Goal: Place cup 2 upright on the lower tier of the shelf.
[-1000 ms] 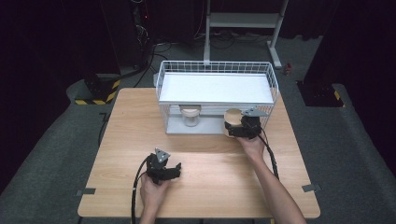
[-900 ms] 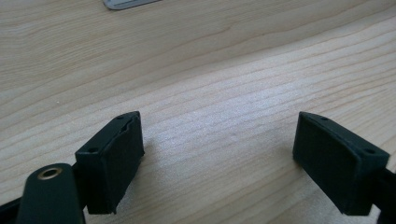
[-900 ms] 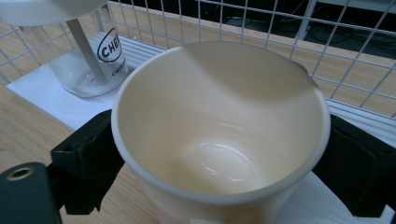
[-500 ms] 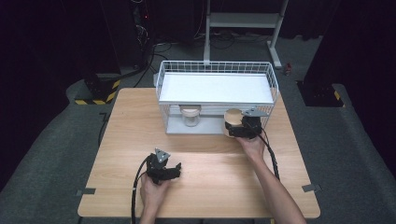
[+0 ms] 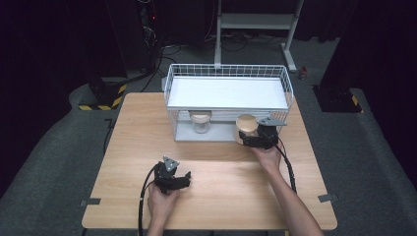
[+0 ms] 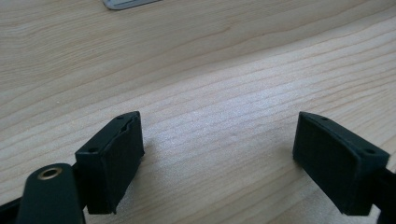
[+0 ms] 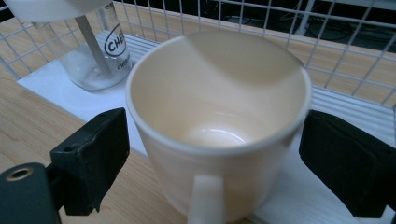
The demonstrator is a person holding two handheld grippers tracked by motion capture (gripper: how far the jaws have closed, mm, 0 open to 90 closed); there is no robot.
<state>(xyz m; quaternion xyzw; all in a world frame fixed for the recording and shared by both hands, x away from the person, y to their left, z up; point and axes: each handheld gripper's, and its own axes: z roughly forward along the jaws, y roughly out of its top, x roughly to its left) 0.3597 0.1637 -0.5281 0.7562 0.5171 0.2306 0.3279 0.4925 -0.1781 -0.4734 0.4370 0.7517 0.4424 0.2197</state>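
A dark room is surrounding the wooden table (image 5: 221, 182). At two o'clock, the right gripper (image 7: 215, 158) is bracketing the cream mug (image 7: 217, 121), jaws wide and not visibly touching; it could tip against the wire rack (image 5: 228, 78). The left gripper (image 6: 219, 158) is idling wide, holding nothing.

I see a light wooden table (image 5: 123, 147) on grey carpet (image 5: 54, 147), a white metal stand (image 5: 255, 22) behind, darkness beyond.

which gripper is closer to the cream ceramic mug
Right. The right gripper brackets the cream ceramic mug at the rack; the left gripper rests far off on the table's near side.
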